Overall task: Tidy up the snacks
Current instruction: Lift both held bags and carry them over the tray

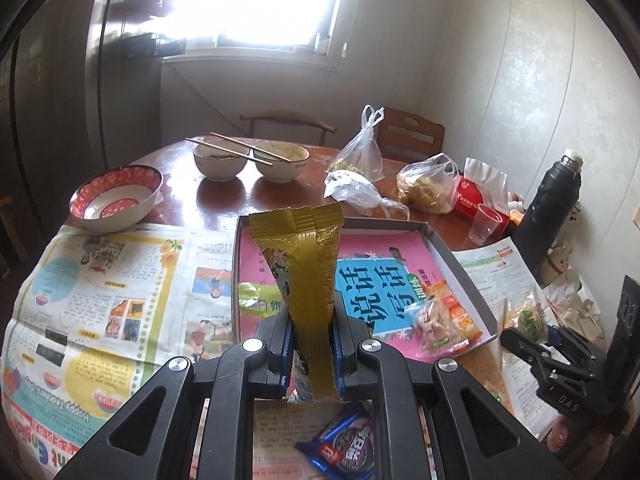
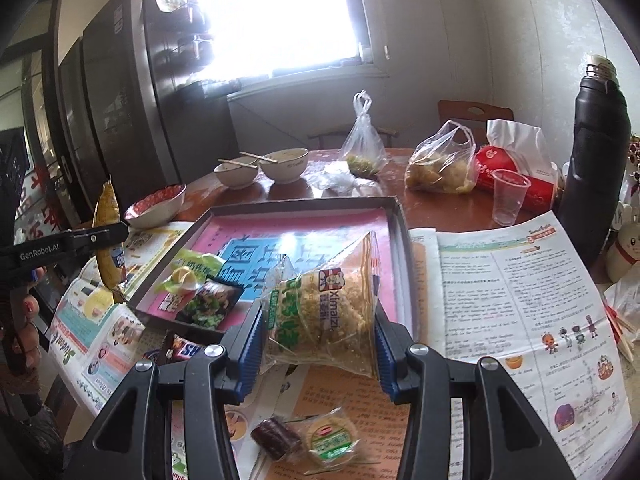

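Glossy gold foil wrapper [image 1: 304, 280]

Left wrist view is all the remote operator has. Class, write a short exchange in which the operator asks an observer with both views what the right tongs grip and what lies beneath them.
Operator: I see my left tongs shut on the gold packet, but the right tongs only from the side. What do they grip?
Observer: The right tongs are shut on a clear snack bag of yellow crumbs with a green label.
Operator: Anything on the newspaper beneath them?
Observer: A round yellow cake in clear wrap lies there, beside a dark brown roll.
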Demonstrator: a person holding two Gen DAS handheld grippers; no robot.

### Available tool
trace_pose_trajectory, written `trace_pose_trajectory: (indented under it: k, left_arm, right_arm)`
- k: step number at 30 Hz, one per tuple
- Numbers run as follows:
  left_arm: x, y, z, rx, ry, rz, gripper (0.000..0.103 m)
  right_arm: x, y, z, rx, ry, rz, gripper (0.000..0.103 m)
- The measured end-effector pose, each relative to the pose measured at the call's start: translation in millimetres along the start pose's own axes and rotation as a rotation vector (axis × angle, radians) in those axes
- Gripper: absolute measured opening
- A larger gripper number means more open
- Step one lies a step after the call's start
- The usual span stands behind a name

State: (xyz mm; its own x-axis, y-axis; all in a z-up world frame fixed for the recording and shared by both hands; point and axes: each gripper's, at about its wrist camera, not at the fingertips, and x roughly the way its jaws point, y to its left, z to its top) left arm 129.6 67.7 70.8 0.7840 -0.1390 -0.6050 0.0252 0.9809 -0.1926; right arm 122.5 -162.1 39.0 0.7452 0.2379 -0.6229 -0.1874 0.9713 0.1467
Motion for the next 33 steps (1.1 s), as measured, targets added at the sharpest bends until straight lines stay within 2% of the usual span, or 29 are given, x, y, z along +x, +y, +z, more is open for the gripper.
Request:
trace_pose_trajectory:
  k: [14,33]
  left_arm:
    - [29,4,-4,-0.006,0.026,0.004,0.016]
    - [57,9,-17,-0.008,0.079,-0.005,0.016]
  right_arm:
    - [8,-19,11,0.032,-0.01,-0.035,0.048]
    - [41,-28,6,0.032,0.058,-0.067,0.048]
